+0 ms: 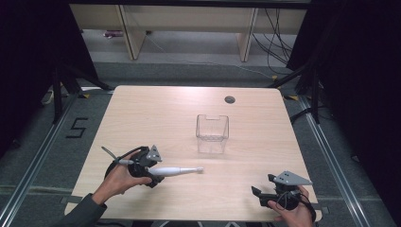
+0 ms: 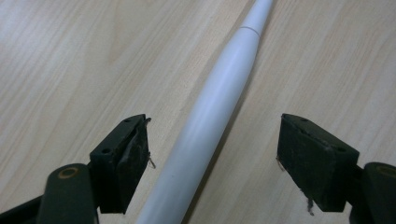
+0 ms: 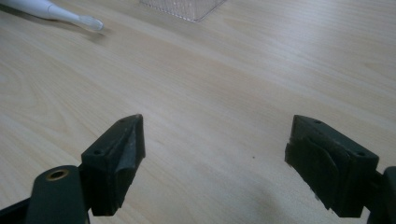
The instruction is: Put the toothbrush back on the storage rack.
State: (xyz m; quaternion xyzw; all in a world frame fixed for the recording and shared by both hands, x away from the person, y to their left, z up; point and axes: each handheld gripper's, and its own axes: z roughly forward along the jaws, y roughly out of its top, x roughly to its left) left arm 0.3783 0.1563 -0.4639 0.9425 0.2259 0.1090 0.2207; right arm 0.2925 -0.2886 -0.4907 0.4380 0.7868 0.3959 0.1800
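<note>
**Both grippers released; toothbrush on table**

The left gripper (image 2: 212,154) straddles the white toothbrush (image 2: 210,112), jaws spread, not touching it. The toothbrush lies flat on the table (image 1: 156,113). The clear box (image 1: 212,132) stands mid-table. The right gripper (image 3: 215,158) is released, above bare wood.

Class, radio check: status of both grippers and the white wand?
Left gripper open, straddling long white plastic wand. Right gripper open, empty. Clear plastic box beyond; nothing blocking.
</note>
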